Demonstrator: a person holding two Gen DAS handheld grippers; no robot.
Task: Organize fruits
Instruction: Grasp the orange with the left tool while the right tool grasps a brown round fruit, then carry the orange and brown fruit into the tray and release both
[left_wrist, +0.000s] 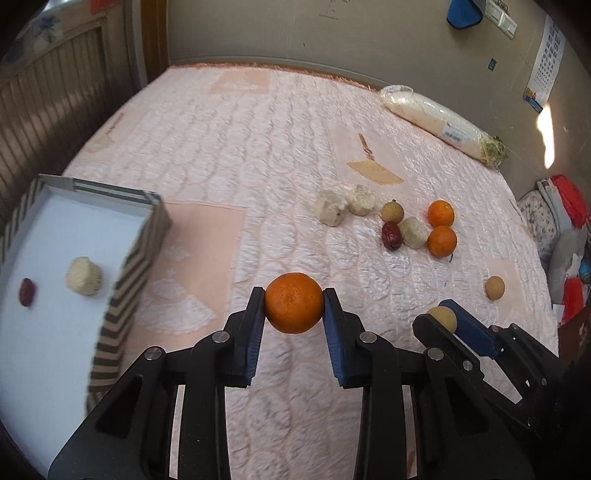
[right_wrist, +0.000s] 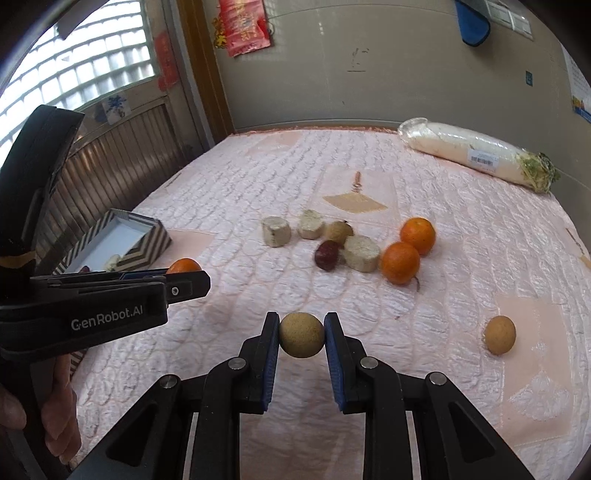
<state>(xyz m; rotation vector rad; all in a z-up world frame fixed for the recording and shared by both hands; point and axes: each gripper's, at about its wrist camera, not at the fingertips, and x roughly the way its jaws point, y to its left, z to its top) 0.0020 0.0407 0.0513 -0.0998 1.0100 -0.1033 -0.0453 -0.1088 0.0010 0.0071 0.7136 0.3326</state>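
Note:
My left gripper (left_wrist: 294, 295) is shut on an orange tangerine (left_wrist: 293, 308), held just above the pink quilted bed (left_wrist: 240, 147). My right gripper (right_wrist: 301, 321) is shut on a round tan fruit (right_wrist: 301, 338), close beside the left one. At the left a striped box (left_wrist: 142, 254) holds a red date (left_wrist: 26, 291) and a pale chunk (left_wrist: 83, 276). Further back on the bed lies a cluster: two tangerines (left_wrist: 440, 213) (left_wrist: 441, 241), a red date (left_wrist: 391, 235), a tan fruit (left_wrist: 392, 211) and three pale chunks (left_wrist: 330, 212). Another tan fruit (left_wrist: 494, 287) lies alone at the right.
A plastic-wrapped white radish (left_wrist: 439, 123) lies at the bed's far right corner, near the wall. Bags and clutter (left_wrist: 565, 221) sit past the bed's right edge. A slatted panel (left_wrist: 44, 110) runs along the left side. A person's hand (right_wrist: 59, 417) grips the left gripper's handle.

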